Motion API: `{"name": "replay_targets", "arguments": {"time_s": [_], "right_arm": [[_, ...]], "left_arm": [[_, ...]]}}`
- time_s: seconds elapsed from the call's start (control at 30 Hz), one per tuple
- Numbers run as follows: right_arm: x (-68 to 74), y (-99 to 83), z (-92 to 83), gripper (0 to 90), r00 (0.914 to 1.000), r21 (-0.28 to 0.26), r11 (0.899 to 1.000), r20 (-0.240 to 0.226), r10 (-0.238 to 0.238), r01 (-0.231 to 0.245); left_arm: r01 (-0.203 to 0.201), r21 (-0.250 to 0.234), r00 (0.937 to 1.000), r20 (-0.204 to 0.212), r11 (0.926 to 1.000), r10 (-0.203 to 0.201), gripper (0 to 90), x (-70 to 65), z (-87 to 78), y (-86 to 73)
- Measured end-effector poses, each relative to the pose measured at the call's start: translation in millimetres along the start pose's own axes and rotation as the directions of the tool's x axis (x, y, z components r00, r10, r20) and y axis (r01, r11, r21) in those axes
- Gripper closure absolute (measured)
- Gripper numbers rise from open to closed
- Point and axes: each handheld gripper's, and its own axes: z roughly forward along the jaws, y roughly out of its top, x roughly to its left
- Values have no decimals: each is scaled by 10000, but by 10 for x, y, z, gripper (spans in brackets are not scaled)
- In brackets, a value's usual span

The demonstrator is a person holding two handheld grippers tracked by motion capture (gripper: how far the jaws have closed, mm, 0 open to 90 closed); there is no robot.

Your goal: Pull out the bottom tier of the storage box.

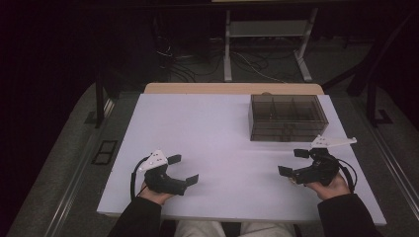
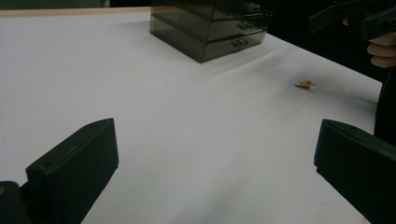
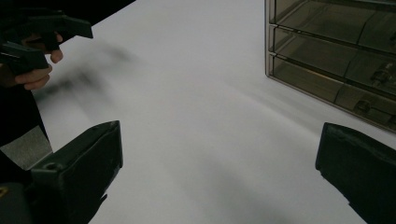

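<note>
A white worktop (image 1: 217, 128) stands in a dark room. The smoky drawer box (image 1: 287, 117) sits at its far right. Nearer than the box, the left gripper (image 1: 183, 169) and the right gripper (image 1: 292, 162) rest low, fingers wide and empty.

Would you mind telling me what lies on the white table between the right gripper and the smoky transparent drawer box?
Nothing: in the right gripper view, bare white table runs from the open right gripper to the smoky transparent drawer box.
</note>
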Motion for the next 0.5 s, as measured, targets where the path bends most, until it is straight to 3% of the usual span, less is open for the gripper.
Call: {"name": "replay_targets", "arguments": {"time_s": [0.5], "right_arm": [[-74,116,66,4,9994,137,9993,-68,350,-349]], "left_arm": [[-16,-5,10000,10,10000,16,0,1,-1,-1]]}}
